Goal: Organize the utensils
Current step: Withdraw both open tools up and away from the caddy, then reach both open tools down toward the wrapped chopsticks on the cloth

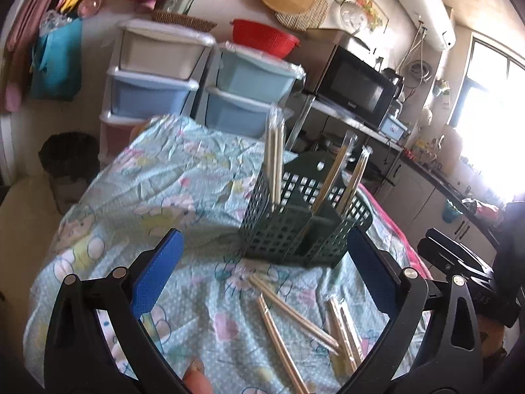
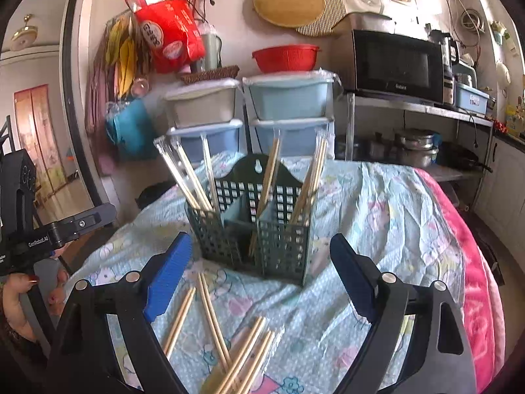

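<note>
On the flowery cloth (image 2: 377, 203) stands my green basket (image 2: 262, 229), with some wrapped chopsticks (image 2: 193, 177) already standing up in its pockets so they stay tidy. More chopsticks (image 1: 288, 308) lie loose on the cloth just in front of it, thin and pale, some in clear wrap. Both my left tongs (image 1: 262, 269) and right tongs (image 2: 261, 275) hang wide open above them, holding nothing, ready, I think, to pick one up.
</note>
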A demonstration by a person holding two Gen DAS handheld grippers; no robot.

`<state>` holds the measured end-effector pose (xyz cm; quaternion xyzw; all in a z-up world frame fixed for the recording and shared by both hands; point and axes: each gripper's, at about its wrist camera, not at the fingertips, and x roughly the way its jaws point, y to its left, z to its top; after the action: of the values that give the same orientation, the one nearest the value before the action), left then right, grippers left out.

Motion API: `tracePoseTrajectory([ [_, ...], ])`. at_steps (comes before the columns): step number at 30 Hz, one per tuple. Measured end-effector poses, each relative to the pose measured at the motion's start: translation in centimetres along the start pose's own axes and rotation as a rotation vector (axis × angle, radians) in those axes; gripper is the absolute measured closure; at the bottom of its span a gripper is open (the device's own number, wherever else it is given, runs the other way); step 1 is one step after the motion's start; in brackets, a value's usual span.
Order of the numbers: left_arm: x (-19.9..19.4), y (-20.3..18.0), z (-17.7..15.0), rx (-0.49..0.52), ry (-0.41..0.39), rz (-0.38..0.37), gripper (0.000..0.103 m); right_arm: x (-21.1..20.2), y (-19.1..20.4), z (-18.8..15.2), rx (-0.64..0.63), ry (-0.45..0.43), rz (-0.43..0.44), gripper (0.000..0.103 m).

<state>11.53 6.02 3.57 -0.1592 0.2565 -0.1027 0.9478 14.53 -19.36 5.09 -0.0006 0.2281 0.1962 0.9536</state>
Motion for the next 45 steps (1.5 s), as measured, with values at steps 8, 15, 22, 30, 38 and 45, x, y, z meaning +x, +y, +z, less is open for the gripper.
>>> tracePoseTrajectory([
  [8,2.2,0.8,-2.3,-0.029,0.111,-0.002,0.011,1.6,0.1,-2.2,-0.004,0.101,0.000,0.025],
  [15,3.6,0.9,-4.0,-0.012,0.194,0.002,0.017,3.0,0.5,-4.3,0.004,0.189,0.002,0.035],
  [22,4.6,0.8,-5.4,-0.007,0.247,0.003,0.024,3.6,0.3,-5.8,0.005,0.232,-0.023,0.041],
  [30,5.4,0.5,-6.1,0.010,0.276,0.015,0.024,4.3,-0.3,-7.6,0.014,0.287,-0.051,0.043],
  [38,6.4,0.2,-7.1,0.037,0.319,0.034,0.024,5.2,-0.7,-9.1,0.016,0.343,-0.073,0.047],
  [45,7.7,0.0,-7.6,0.053,0.357,0.052,0.036,6.5,-1.1,-10.1,0.025,0.406,-0.086,0.051],
])
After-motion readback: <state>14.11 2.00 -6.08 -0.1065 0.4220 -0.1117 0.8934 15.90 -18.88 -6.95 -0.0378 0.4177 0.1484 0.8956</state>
